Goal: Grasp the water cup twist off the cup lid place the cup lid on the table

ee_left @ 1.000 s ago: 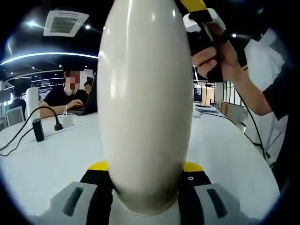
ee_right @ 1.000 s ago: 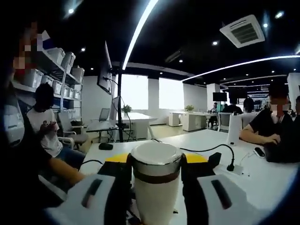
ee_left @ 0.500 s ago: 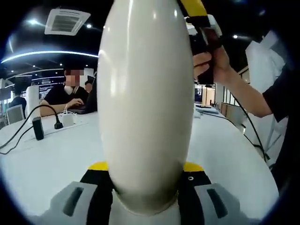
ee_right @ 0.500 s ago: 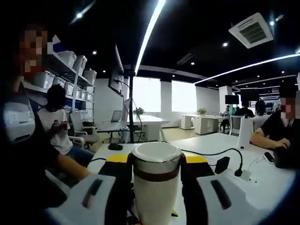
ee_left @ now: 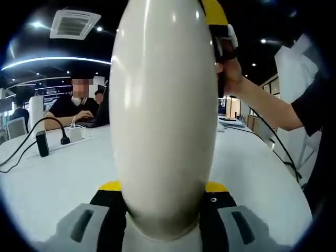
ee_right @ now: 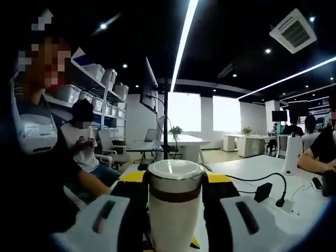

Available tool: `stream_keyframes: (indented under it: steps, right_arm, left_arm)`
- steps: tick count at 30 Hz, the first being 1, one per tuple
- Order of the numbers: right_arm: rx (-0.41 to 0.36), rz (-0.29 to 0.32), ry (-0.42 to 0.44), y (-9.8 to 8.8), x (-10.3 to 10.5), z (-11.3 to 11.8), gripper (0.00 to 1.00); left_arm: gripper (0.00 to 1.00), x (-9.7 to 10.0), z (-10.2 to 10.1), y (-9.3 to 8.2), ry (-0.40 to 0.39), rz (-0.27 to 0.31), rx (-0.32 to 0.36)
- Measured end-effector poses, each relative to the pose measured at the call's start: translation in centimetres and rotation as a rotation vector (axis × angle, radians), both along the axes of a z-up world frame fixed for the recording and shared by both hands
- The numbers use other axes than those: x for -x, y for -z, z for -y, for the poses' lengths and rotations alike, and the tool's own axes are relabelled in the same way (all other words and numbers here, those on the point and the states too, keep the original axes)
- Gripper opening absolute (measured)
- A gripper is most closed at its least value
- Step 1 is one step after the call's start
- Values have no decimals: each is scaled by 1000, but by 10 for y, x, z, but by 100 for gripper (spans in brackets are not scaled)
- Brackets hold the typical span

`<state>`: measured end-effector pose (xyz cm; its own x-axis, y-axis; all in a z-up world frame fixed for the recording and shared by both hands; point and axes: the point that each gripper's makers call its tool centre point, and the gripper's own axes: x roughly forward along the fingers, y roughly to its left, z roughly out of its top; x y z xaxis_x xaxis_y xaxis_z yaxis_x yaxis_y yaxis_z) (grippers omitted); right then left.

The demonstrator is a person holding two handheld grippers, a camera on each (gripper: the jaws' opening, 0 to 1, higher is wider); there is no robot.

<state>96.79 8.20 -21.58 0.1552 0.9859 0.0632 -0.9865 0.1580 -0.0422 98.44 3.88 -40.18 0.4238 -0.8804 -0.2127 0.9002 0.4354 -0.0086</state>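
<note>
The water cup's smooth white body [ee_left: 163, 115] stands large in the left gripper view, and my left gripper [ee_left: 163, 186] is shut on its lower part. Above it at the upper right, a hand [ee_left: 231, 68] holds my right gripper [ee_left: 218, 21], partly hidden behind the cup. In the right gripper view the cup lid [ee_right: 174, 181], white on top with a silver band and a brown ring, sits between the yellow-tipped jaws of my right gripper [ee_right: 174, 177], which is shut on it. The white cup body [ee_right: 170, 226] continues below the lid.
A white table [ee_left: 68, 173] lies under the cup, with a black adapter on a cable [ee_left: 42, 144] at the left. A seated person [ee_left: 73, 107] works at a laptop beyond it. In the right gripper view, another seated person [ee_right: 84, 142] sits before shelves of bins, and a plug [ee_right: 262, 191] lies on the table.
The right gripper view has swung, so the room has slid rightward behind the lid. In the left gripper view the hand and right gripper have turned further behind the cup. Both grips are unchanged.
</note>
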Motion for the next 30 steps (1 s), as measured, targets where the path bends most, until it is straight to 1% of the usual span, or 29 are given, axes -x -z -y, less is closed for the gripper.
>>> stream_keyframes:
  steps: [4,9,13,22,26,30]
  right_arm:
    - [-20,5,-49,0,1,1,43]
    - [-19,8,-122,-1,1,2,43]
    - [-16,5,-185,-1,2,1,43]
    - [-38,-31,-334,-1,6,-2,43]
    - [-44,-29,-385,-1,7,-2,43]
    - [-65,-41,-426,-1,7,-1,43]
  left_arm:
    - [55,0,0,0,3,2,0]
    - [55,1,1,0,8,7,-3]
    - [55,-2,0,1,9,5,-2]
    - [55,-2,0,0,11,3,1]
    - [55,-1,0,0,11,5,1]
    - [55,-1,0,0,11,4,1]
